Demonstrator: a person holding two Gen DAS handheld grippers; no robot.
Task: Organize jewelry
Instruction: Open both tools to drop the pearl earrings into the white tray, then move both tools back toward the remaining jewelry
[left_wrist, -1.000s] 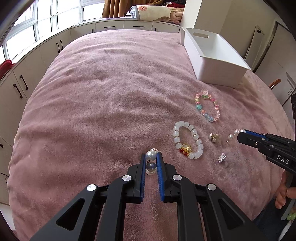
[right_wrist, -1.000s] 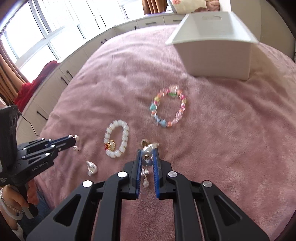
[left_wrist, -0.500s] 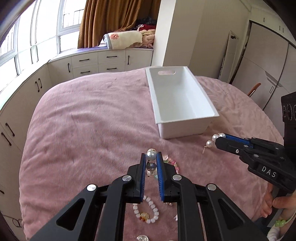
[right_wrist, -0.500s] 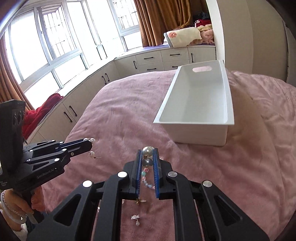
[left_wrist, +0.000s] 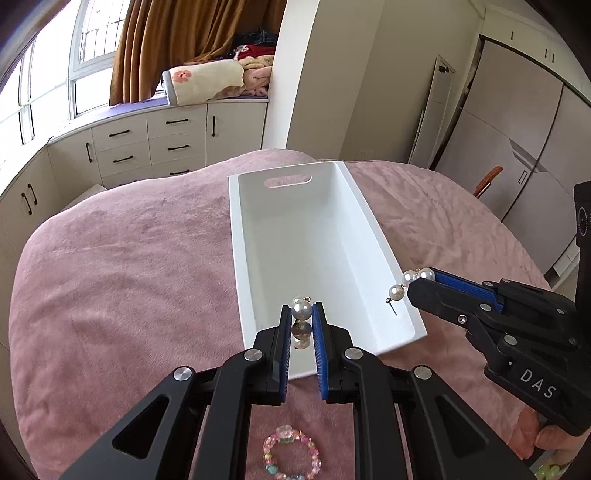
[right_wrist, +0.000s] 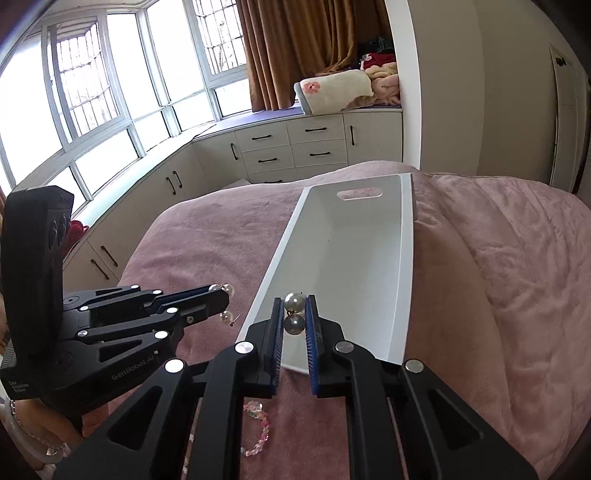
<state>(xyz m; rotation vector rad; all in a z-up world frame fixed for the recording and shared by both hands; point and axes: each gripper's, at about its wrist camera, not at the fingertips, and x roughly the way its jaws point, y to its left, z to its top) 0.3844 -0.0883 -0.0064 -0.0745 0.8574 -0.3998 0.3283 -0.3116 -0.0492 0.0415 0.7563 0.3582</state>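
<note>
Both grippers pinch pearl earrings: the left gripper (left_wrist: 302, 314) holds one pearl earring (left_wrist: 302, 309) over the white tray (left_wrist: 236, 236), while the right gripper (right_wrist: 295, 314) grips another (right_wrist: 294, 302) at the tray's near end. Each should probably move fully inside the rim and lower before releasing, lest a pearl bounce onto the pink blanket (left_wrist: 122, 280).

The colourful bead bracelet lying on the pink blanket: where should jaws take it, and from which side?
Judging by its pose, pinch one stretch of the colourful bead bracelet ring from straight above, one jaw inside the loop and one outside. It lies flat and open on the soft pink blanket.
</note>
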